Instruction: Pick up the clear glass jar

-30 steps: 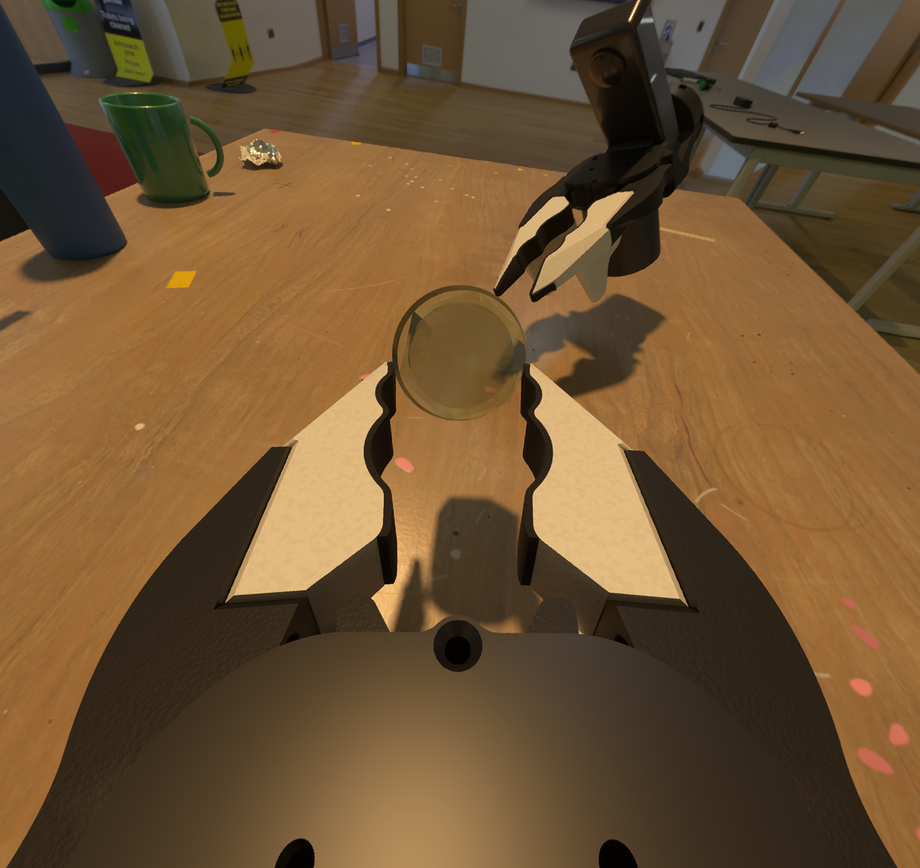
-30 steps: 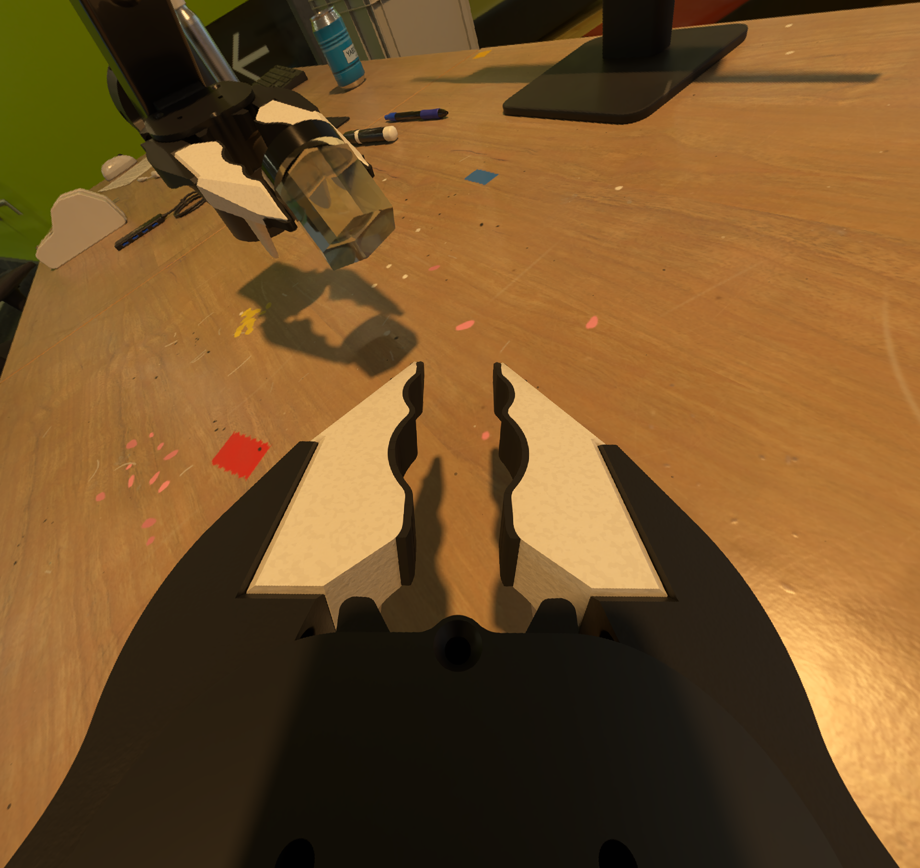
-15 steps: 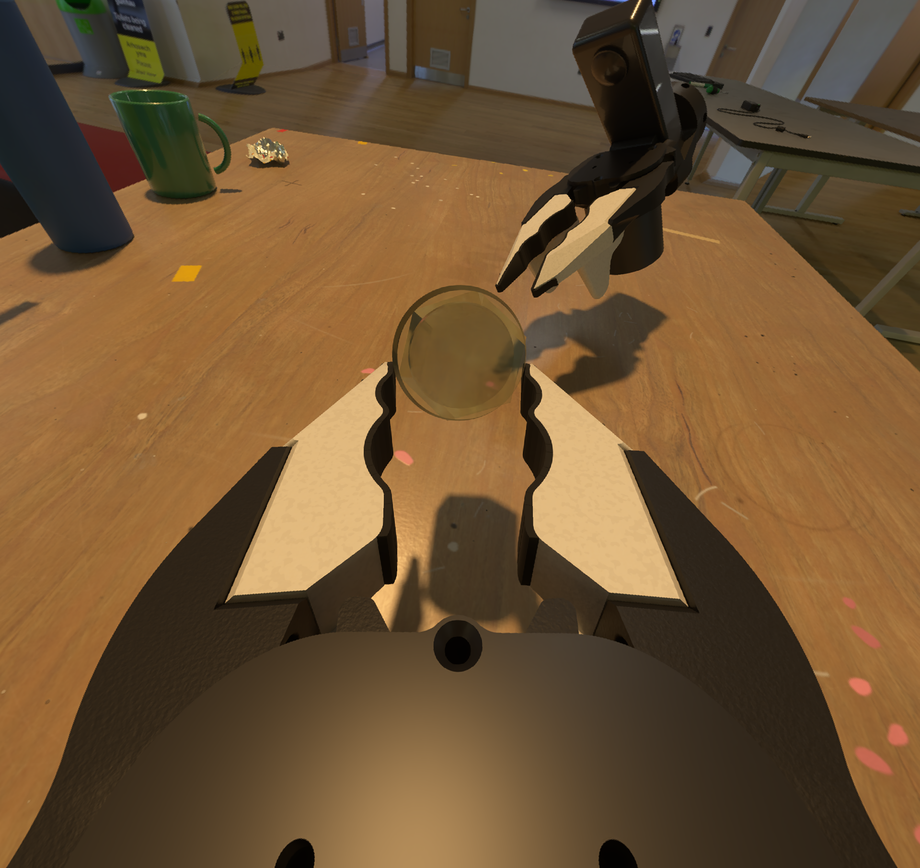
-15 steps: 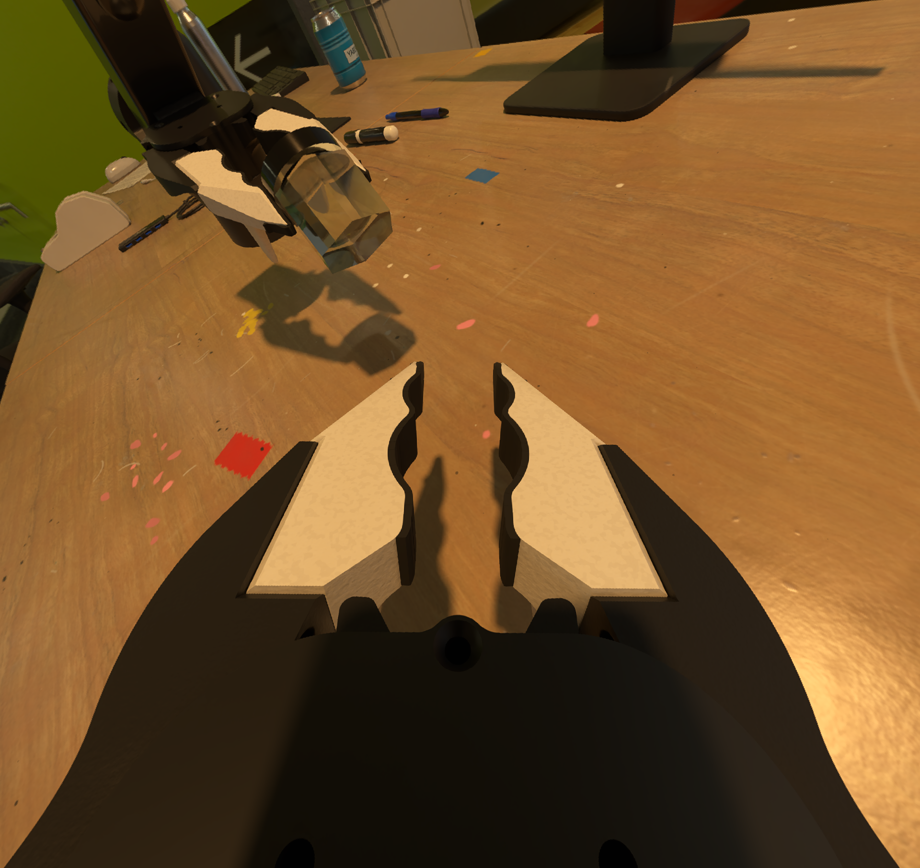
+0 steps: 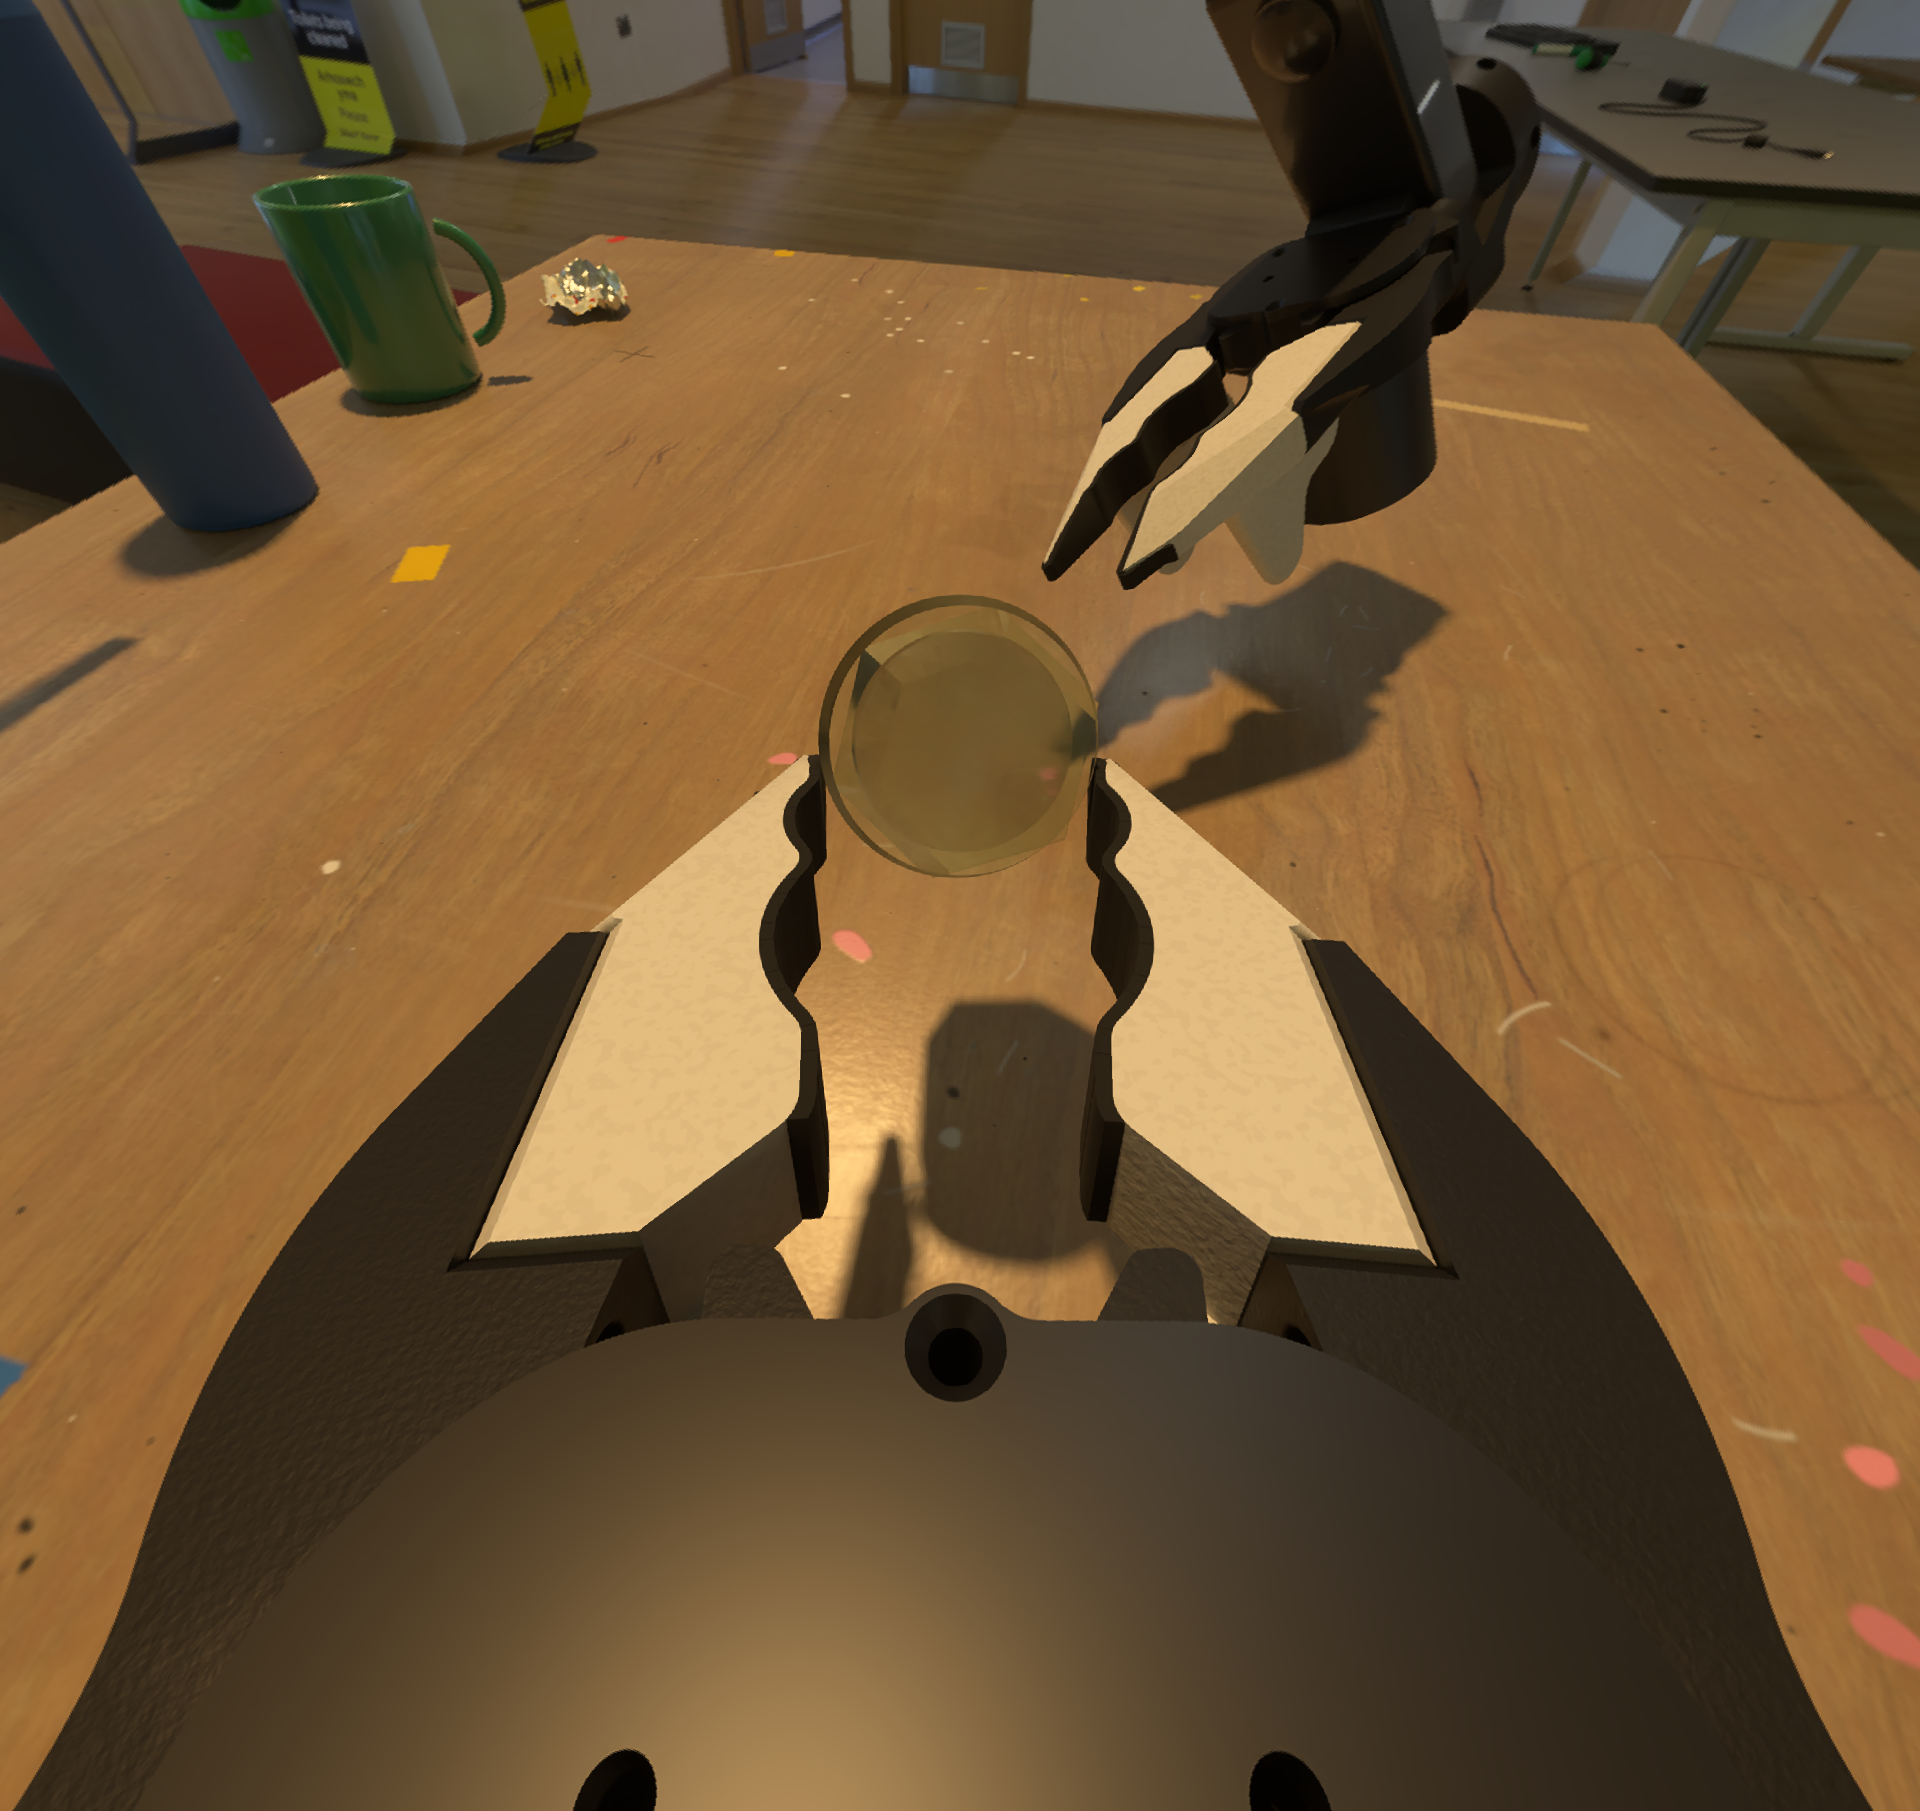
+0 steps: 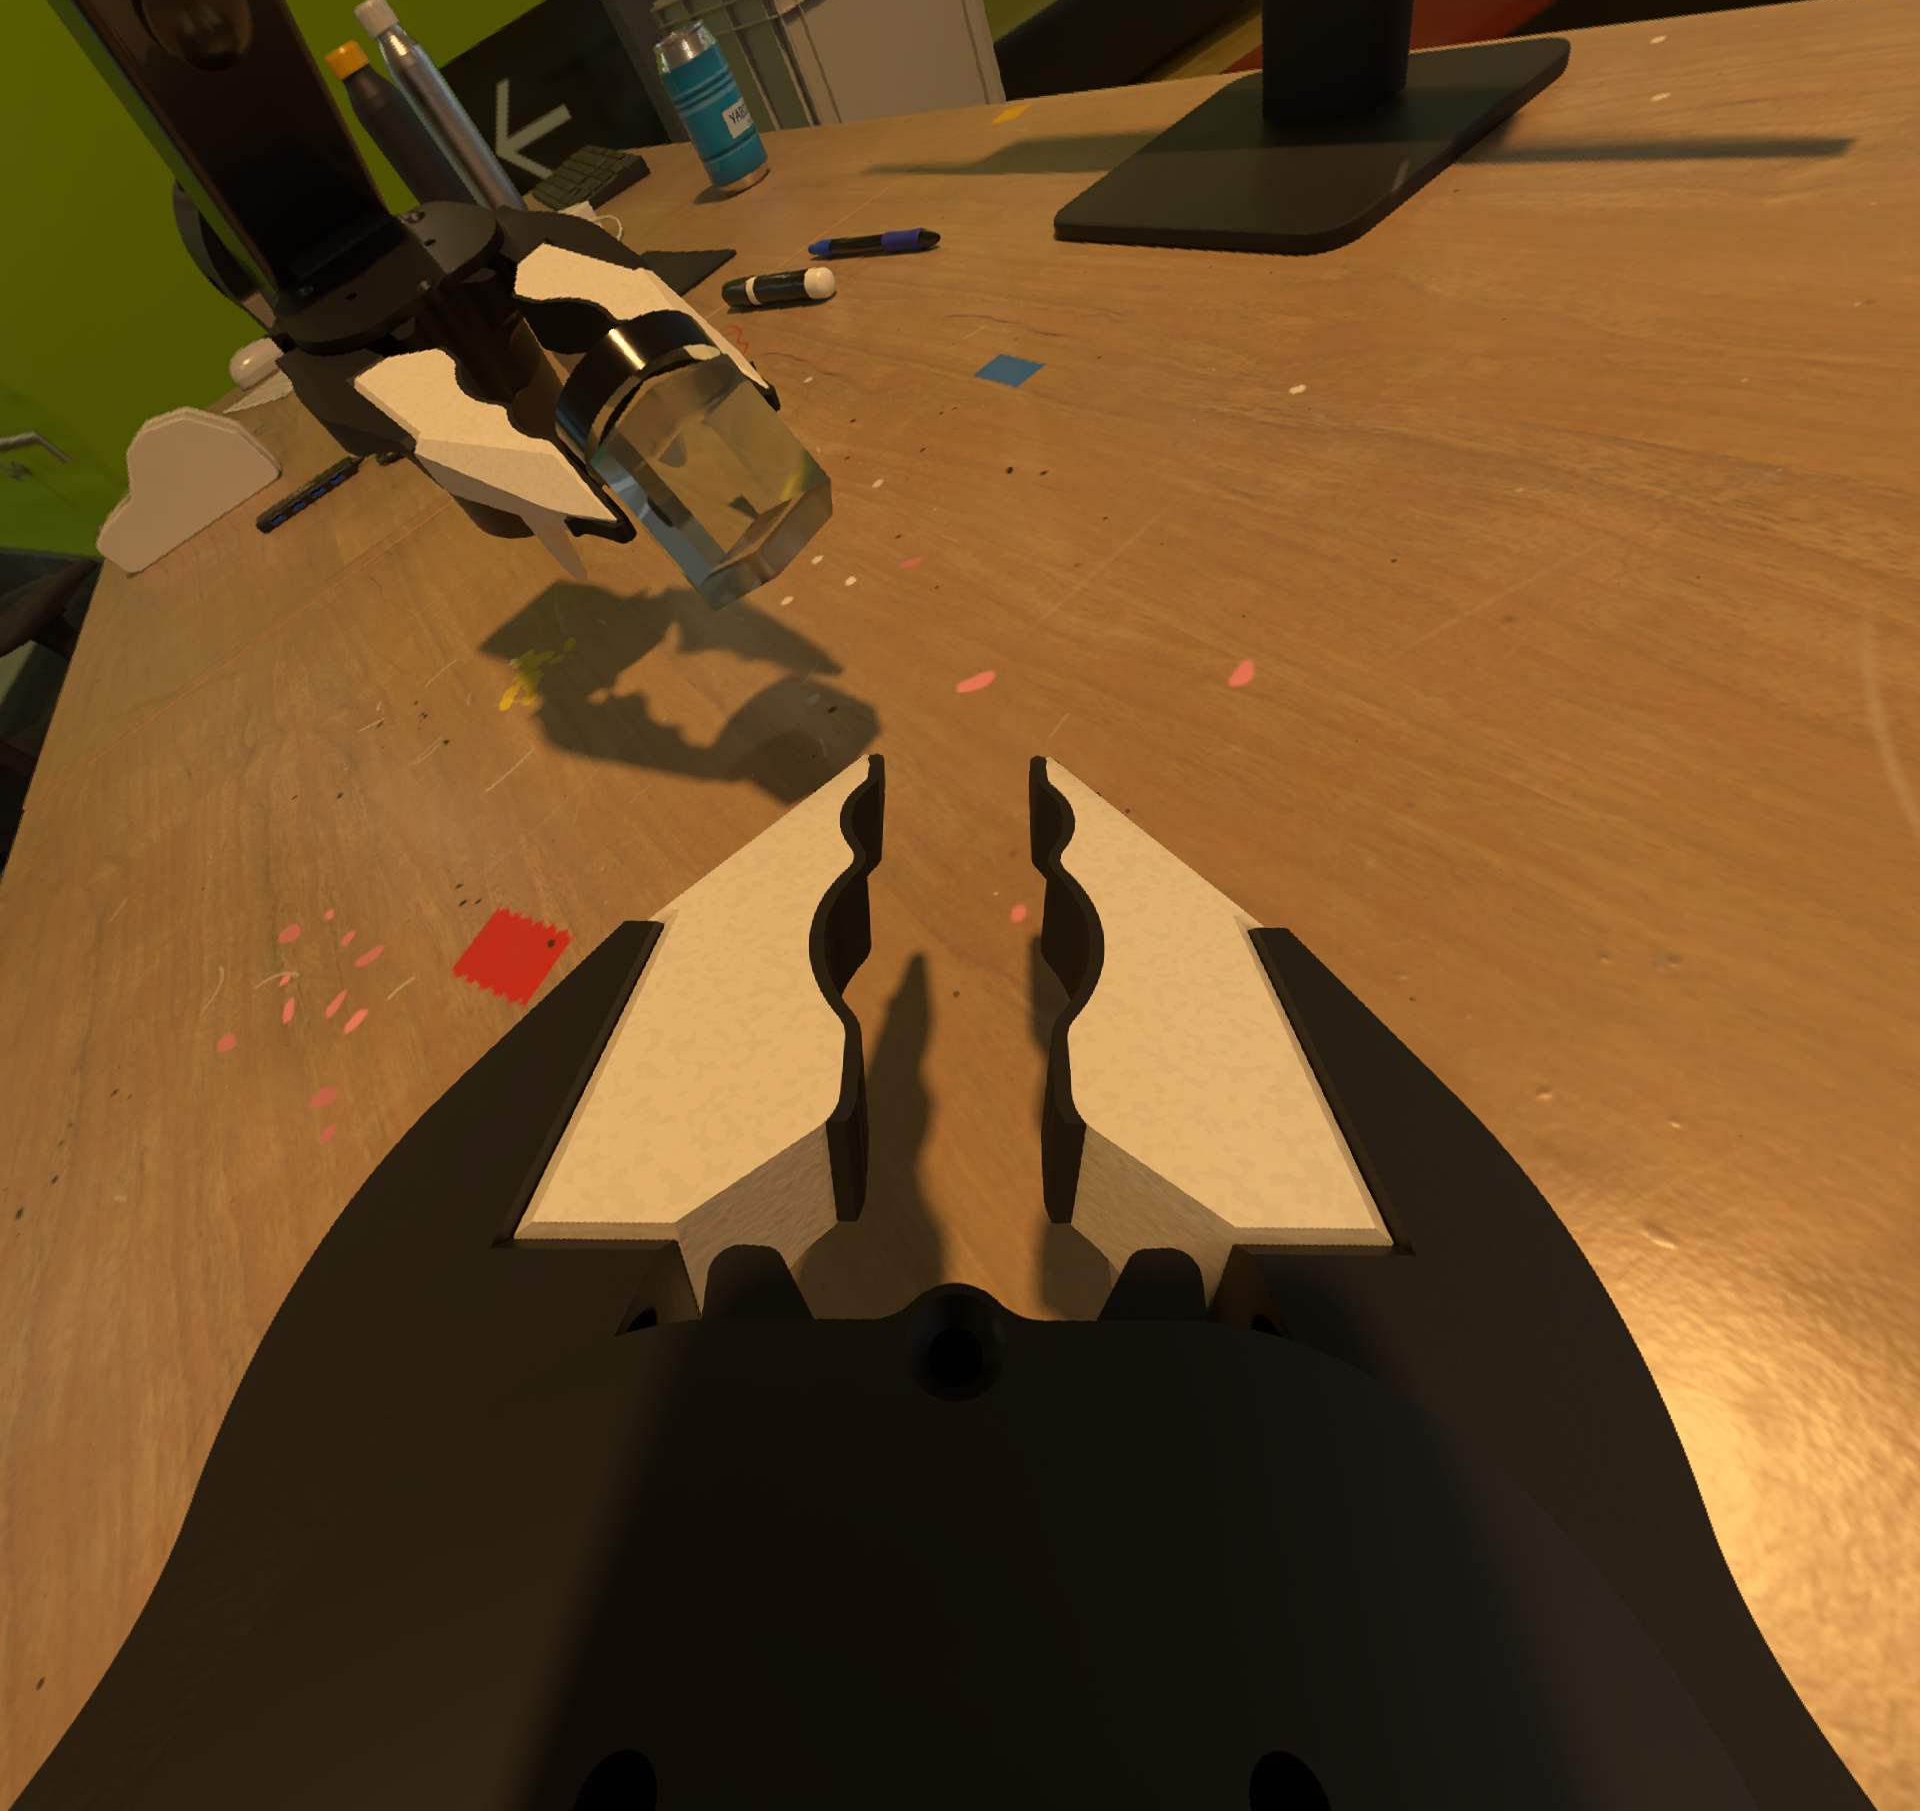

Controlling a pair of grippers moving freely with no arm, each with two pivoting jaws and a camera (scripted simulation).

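Observation:
The clear glass jar [image 6: 717,483] has a black lid and hangs tilted above the wooden table [image 6: 1455,618], casting a shadow below it. My left gripper [image 6: 675,452] is shut on the jar at its lid end. In the left wrist view the jar [image 5: 956,738] appears end-on as a round glassy disc between the tips of my left gripper [image 5: 956,774]. My right gripper [image 6: 956,769] is open and empty, low over the table. It also shows in the left wrist view [image 5: 1091,572], just beyond and right of the jar, not touching it.
A green mug [image 5: 374,291], a tall blue cylinder [image 5: 135,307] and a foil ball [image 5: 585,289] stand at the far left. A monitor stand [image 6: 1309,161], a blue can [image 6: 717,114], two markers [image 6: 779,286], bottles [image 6: 436,109] and a white block [image 6: 187,483] lie beyond.
The left gripper, still holding the jar, has shifted slightly, so the mug and the table slid a little right in its view. The right gripper has hardly moved.

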